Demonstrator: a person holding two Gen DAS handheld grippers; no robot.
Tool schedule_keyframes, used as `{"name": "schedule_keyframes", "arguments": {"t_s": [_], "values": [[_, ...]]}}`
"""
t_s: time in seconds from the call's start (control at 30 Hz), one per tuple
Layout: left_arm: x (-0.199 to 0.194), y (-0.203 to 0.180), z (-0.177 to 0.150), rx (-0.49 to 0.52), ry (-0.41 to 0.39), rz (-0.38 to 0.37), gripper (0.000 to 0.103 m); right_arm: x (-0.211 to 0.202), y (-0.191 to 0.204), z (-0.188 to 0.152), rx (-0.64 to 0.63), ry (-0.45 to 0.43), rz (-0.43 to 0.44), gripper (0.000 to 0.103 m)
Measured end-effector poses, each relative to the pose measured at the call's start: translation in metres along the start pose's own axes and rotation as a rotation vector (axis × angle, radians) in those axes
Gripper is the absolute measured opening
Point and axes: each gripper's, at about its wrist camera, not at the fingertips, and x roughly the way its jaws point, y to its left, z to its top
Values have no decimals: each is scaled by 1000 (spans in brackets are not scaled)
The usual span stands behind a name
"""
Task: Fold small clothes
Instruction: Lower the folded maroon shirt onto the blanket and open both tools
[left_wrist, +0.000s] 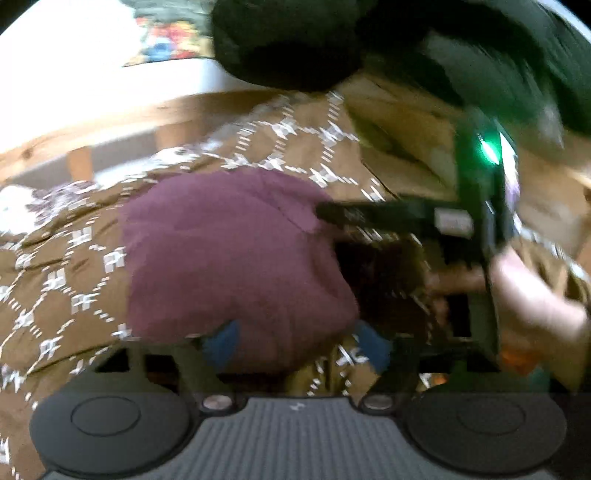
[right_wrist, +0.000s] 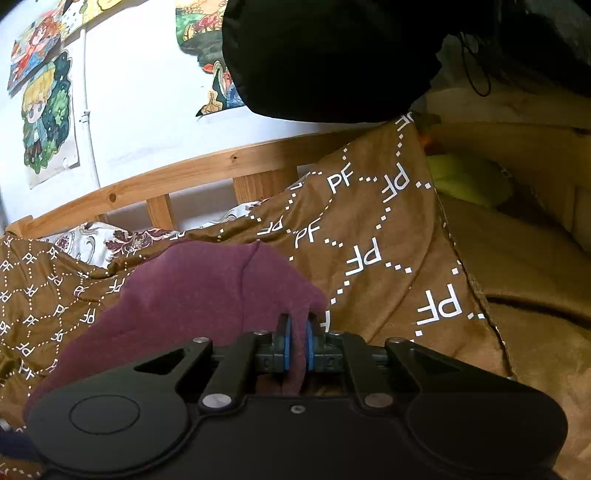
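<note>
While soft maroon knit garment (right_wrist: 207, 291) lies on brown PF-print quilt (right_wrist: 373, 236), right gripper (right_wrist: 298, 345) pinches its edge; left gripper (left_wrist: 295, 343) spread wide, gripping nothing. Looks light, limp, drapey; grab corners or hems.

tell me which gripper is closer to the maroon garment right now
Right. The right gripper is shut on an edge of the maroon garment, cloth pinched between its blue pads. The left gripper stands open, its fingers straddling the garment's near edge without pressing it.
</note>
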Motion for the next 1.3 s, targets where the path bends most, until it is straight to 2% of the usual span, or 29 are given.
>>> {"name": "schedule_keyframes", "arguments": {"t_s": [0.03,0.1,0.27,0.33,0.4,0.5,0.63,0.77,0.9,0.97,1.07,1.3], "values": [[-6,4,1,-23,-18,19,96,-2,1,0,-9,0,-4,15],[-15,10,3,-58,-44,77,101,-7,3,2,-26,-3,-15,21],[-15,22,7,-98,-20,230,102,-23,6,4,-24,-13,-14,35],[-14,28,7,-132,2,265,102,-30,8,4,-23,-11,-6,42],[-17,37,6,-185,15,266,102,-38,11,4,-25,-7,11,58],[-17,49,4,-268,18,259,102,-51,17,1,-29,11,42,72],[-14,70,1,-390,15,256,102,-63,25,-6,25,64,81,81],[-6,85,1,-454,25,230,102,-68,34,-21,-8,116,35,89],[3,91,-3,-452,70,260,102,-64,33,-28,-23,144,-49,101],[9,94,-8,-448,115,286,102,-62,25,-32,19,160,-64,102],[12,97,-15,-462,141,282,102,-58,17,-37,62,188,-75,102],[15,104,-20,-513,160,268,102,-56,20,-38,36,199,-99,102]]}}
